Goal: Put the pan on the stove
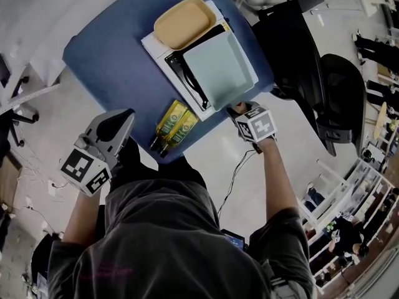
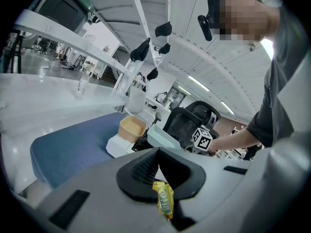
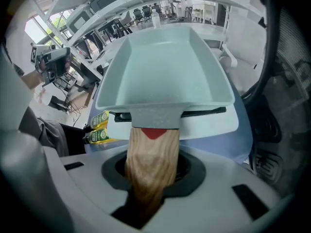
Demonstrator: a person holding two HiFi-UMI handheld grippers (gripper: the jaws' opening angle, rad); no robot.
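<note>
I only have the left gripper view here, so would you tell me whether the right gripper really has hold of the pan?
Observer: Yes. In its own view the right gripper is shut on the wooden handle of the pan.
Operator: Thank you. Is the pan over the stove yet?
Observer: From the head view it covers most of the stove, leaving a black strip showing along one side. I cannot tell whether it rests there.
</note>
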